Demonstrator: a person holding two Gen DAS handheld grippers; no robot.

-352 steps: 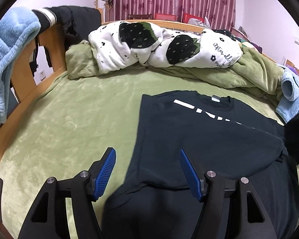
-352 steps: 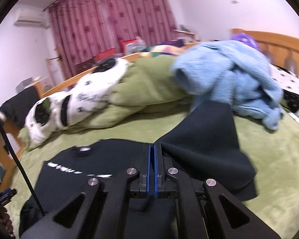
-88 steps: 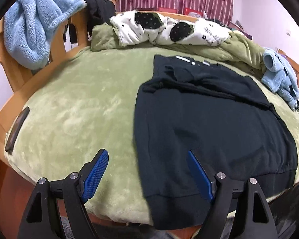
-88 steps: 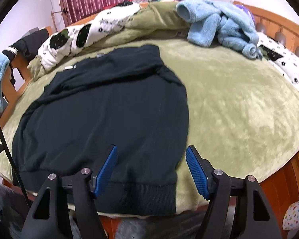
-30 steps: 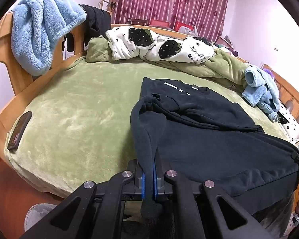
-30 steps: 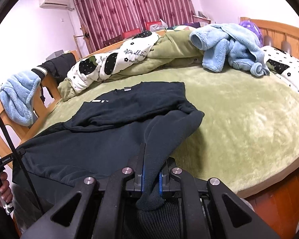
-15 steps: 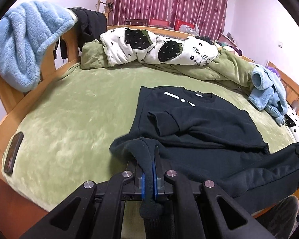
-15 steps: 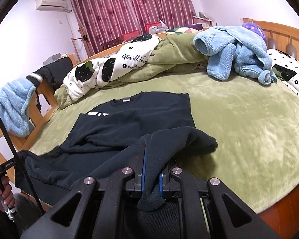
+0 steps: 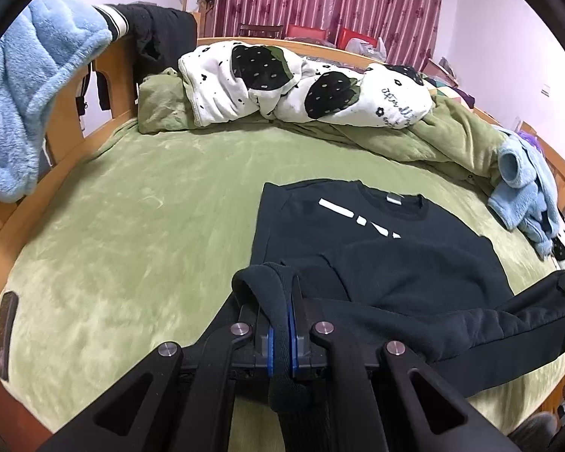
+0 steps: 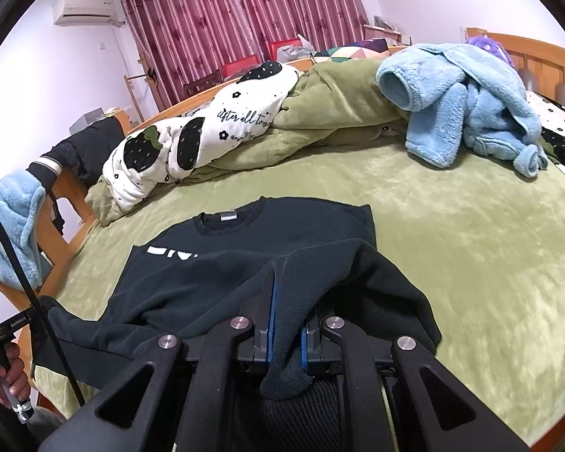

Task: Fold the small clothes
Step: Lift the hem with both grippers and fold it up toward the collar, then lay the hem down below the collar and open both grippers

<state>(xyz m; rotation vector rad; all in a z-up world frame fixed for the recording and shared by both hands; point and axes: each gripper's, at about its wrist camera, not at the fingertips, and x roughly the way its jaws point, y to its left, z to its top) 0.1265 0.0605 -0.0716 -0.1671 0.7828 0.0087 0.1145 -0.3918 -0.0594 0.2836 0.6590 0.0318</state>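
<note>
A black sweatshirt (image 9: 406, 260) with white lettering lies chest-up on the green bed cover, collar toward the far side. Its sleeves are folded across the chest. My left gripper (image 9: 280, 324) is shut on the left corner of the bottom hem, which is lifted above the bed. In the right wrist view the same sweatshirt (image 10: 245, 260) spreads before my right gripper (image 10: 285, 333), which is shut on the right hem corner. The hem hangs in a band between the two grippers, doubled over the lower body of the garment.
A white strawberry-print blanket (image 9: 305, 86) and bunched green bedding (image 9: 452, 139) fill the far side. Light blue fleece clothes (image 10: 467, 101) lie at the right; another blue fleece (image 9: 30, 90) hangs on the wooden bed frame at left. A dark phone (image 9: 4, 333) rests near the left edge.
Both grippers, shut on the hem corners, have carried the hem forward over the sweatshirt toward the collar. The lower half now folds over the body.
</note>
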